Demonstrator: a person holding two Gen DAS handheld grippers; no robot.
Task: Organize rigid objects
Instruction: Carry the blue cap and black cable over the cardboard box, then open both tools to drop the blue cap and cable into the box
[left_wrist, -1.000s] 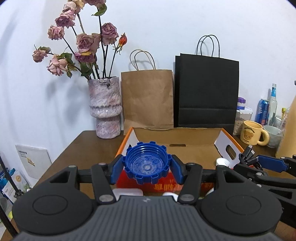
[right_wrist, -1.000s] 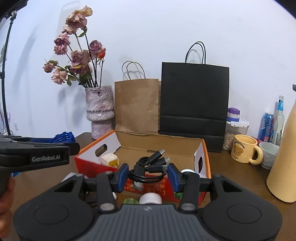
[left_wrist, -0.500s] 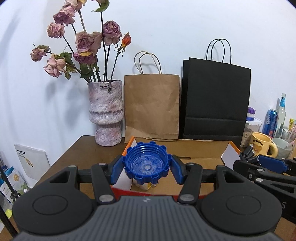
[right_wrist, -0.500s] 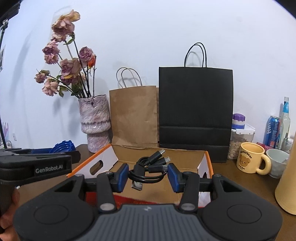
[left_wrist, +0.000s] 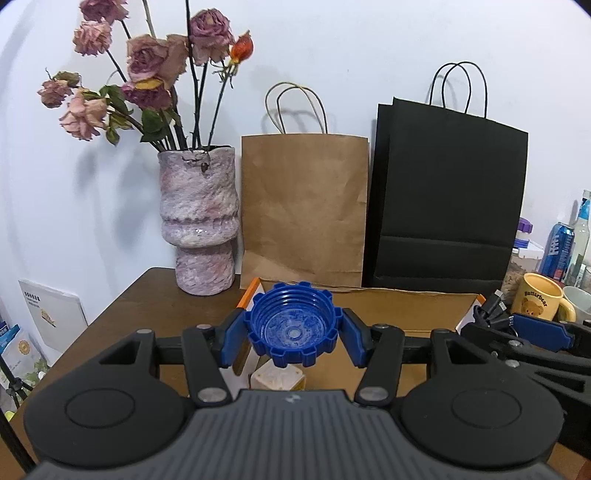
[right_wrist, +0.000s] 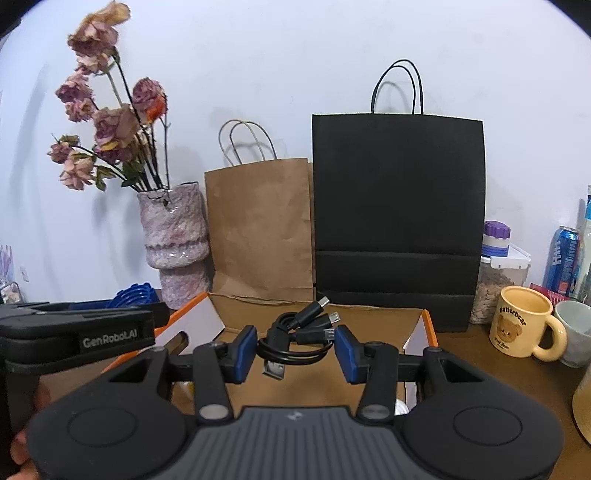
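My left gripper (left_wrist: 294, 332) is shut on a big blue ribbed cap (left_wrist: 293, 325) and holds it above the left end of an open orange cardboard box (left_wrist: 402, 306). A pale cube (left_wrist: 277, 378) lies in the box under the cap. My right gripper (right_wrist: 295, 345) is shut on a coiled black cable bundle (right_wrist: 299, 332) with several plugs, held above the same box (right_wrist: 424, 325). The right gripper also shows at the right edge of the left wrist view (left_wrist: 532, 332). The left gripper and cap show at the left of the right wrist view (right_wrist: 133, 295).
A pink stone vase with dried roses (left_wrist: 197, 221), a brown paper bag (left_wrist: 304, 210) and a black paper bag (left_wrist: 448, 199) stand behind the box against the wall. A yellow bear mug (right_wrist: 522, 326), a grey cup, a can and jars stand at right on the brown table (left_wrist: 140, 302).
Both grippers have moved forward over the box, keeping the cap and the cable. The bags and vase look closer and larger.
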